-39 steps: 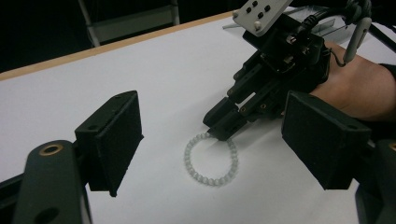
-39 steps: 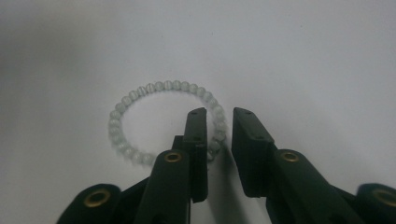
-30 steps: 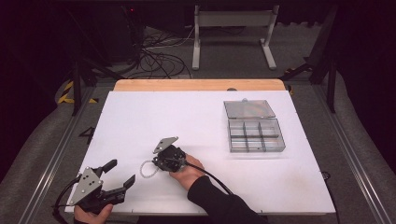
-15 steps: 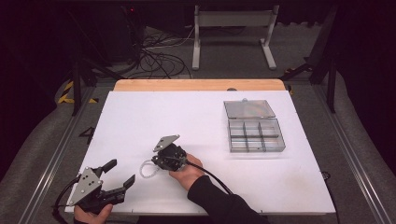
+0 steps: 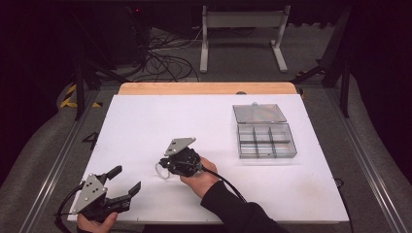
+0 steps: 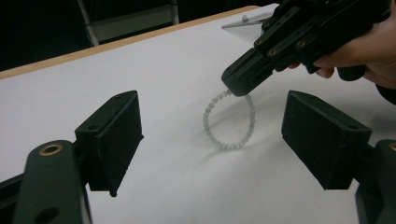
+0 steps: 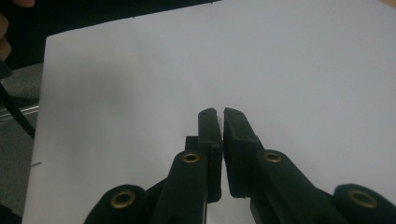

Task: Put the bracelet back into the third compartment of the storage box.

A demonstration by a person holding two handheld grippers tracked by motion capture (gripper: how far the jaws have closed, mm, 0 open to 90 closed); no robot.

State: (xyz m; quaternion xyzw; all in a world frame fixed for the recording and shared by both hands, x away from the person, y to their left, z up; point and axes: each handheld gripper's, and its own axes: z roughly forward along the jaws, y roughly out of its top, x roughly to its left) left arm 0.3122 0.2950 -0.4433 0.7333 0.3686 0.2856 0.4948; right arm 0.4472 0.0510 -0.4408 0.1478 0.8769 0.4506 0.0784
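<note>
Beneath the right tool (image 6: 243,86), clamped on it, hangs a pale, translucent beaded bracelet (image 6: 229,120).

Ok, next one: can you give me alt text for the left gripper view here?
The right gripper, black, shut on a loop of translucent white beads, lets it hang down to the white tabletop. In the foreground the left gripper frames it with both black jaws wide apart and nothing between them.

Right claw (image 5: 163,167) clamped tight, left claw (image 5: 125,180) spread wide.
</note>
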